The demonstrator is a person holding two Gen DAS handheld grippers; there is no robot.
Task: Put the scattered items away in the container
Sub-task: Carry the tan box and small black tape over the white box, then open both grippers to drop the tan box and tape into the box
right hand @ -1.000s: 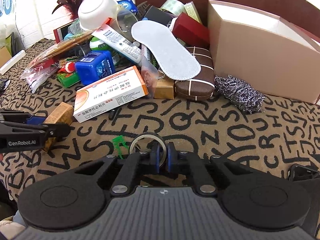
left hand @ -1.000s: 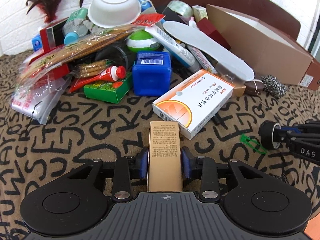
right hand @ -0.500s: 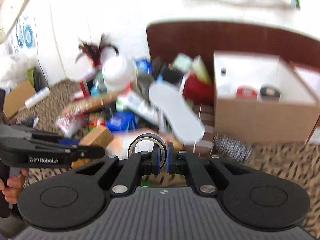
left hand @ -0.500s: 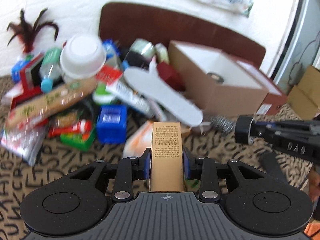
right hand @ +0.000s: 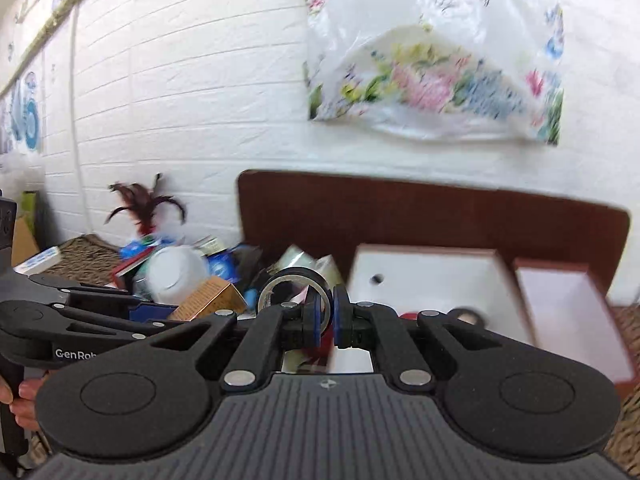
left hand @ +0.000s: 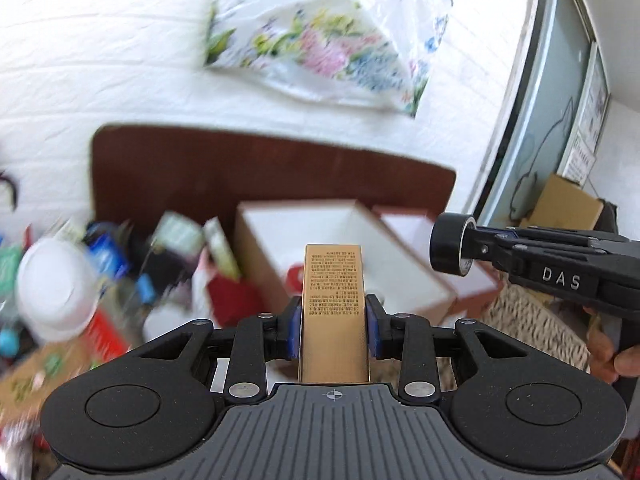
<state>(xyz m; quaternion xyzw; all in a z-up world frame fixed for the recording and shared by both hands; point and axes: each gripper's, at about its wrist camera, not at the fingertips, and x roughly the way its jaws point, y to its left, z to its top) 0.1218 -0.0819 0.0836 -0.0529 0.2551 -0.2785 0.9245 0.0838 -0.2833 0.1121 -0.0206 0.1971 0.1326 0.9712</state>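
My left gripper (left hand: 333,332) is shut on a narrow tan carton (left hand: 334,296) with small print, held upright between the blue pads. Beyond its top stands the brown container box (left hand: 256,236), open, with a white inside. At the right of the left wrist view, my right gripper (left hand: 476,246) is shut on a black tape roll (left hand: 450,246), level with the box. The right wrist view shows that gripper (right hand: 327,322) pinching the tape roll's (right hand: 294,280) wall, the container (right hand: 432,272) just ahead to the right, and the left gripper (right hand: 172,314) with the carton (right hand: 208,298) at the left.
A heap of loose items lies left of the container, with a white bowl (left hand: 56,284) and dark red feathers (right hand: 144,204). The box's lid (right hand: 568,312) lies to its right. A brown board (left hand: 240,168) stands behind, and a floral plastic bag (right hand: 432,60) hangs on the white brick wall.
Both grippers have risen off the lettered cloth with the carton and the tape roll still held. Both views have tilted up, so the container's inside and the wall now show.
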